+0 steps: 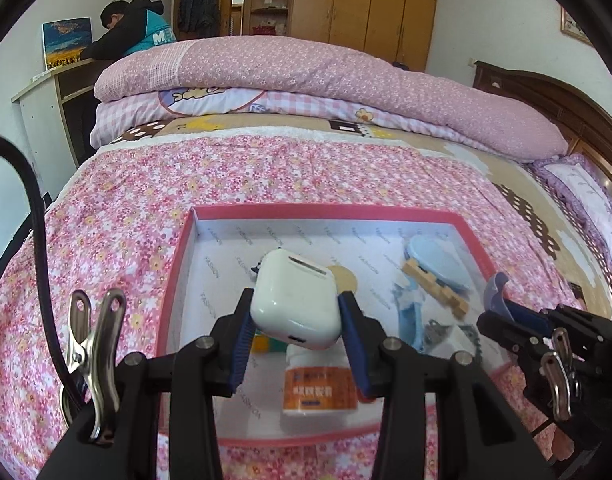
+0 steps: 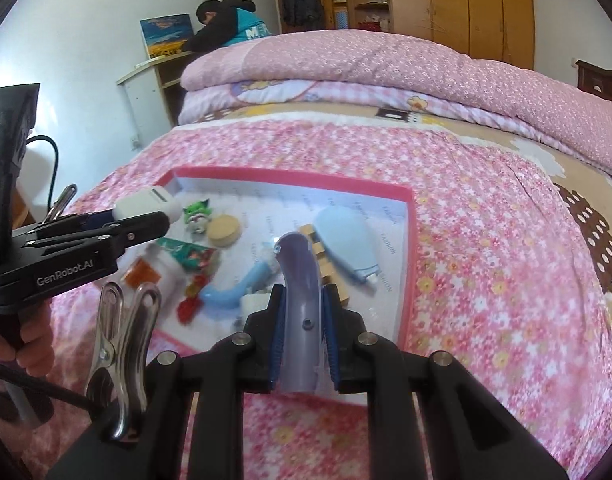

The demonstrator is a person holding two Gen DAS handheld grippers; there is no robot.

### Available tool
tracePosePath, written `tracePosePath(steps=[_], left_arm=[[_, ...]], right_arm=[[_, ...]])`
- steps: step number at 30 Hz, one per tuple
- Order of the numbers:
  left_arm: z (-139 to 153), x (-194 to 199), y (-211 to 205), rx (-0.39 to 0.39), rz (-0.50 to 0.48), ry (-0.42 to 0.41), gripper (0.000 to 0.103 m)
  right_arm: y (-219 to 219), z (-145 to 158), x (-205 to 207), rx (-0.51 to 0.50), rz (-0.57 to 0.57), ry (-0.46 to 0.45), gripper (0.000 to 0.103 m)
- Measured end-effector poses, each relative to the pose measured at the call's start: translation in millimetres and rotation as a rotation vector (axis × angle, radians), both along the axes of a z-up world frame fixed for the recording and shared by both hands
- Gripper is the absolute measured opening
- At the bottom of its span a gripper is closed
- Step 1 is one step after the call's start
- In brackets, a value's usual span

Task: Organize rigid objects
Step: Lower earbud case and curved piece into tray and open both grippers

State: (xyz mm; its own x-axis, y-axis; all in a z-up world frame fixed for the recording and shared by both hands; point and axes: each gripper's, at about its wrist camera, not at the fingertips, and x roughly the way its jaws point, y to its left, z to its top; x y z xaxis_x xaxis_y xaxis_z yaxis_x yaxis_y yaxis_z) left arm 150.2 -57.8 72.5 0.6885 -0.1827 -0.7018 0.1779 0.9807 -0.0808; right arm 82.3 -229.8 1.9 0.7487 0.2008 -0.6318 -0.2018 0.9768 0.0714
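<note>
Here the white case [image 1: 296, 304] sits clamped in the left gripper [image 1: 298, 344].

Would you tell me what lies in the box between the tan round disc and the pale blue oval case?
In the right wrist view, only bare printed box floor separates the disc from the case.

The white case [image 1: 296, 304] covers the top of the orange-labelled bottle [image 1: 320, 390], whose print is too blurred to read. Red and green bits [image 2: 192, 280] in the box [image 2: 290, 178] are smeared.
</note>
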Motion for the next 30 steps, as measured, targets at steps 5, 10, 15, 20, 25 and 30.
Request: tracePosePath(steps=[5,10,15,20,25,30], left_arm=[[-5.7,4.2,-1.2,0.007,0.005,0.017,0.043],[-5.3,4.9,-0.6,0.022,0.021,0.011,0.053],[-1.0,0.7,1.1,0.026,0.037,0.0,0.057],[3.1,-12.5,2.6,0.035,0.045,-0.007,0.057],[6.9,-29.7,5.2,0.036,0.052,-0.006,0.057],[11.7,-45.5,9.9,0.025,0.06,-0.007,0.057]], right_arm=[[-2.5,-2.2,7.8,0.012,-0.004,0.01,0.024],[0.0,-1.5,6.9,0.007,-0.004,-0.002,0.035],[3.5,1.6,3.3,0.008,-0.004,-0.009,0.036],[8.1,6.2,-7.5,0.012,-0.002,-0.028,0.038],[14.7,7.0,-21.1,0.027,0.004,-0.025,0.038],[22.8,7.8,-34.4,0.031,0.01,-0.024,0.038]])
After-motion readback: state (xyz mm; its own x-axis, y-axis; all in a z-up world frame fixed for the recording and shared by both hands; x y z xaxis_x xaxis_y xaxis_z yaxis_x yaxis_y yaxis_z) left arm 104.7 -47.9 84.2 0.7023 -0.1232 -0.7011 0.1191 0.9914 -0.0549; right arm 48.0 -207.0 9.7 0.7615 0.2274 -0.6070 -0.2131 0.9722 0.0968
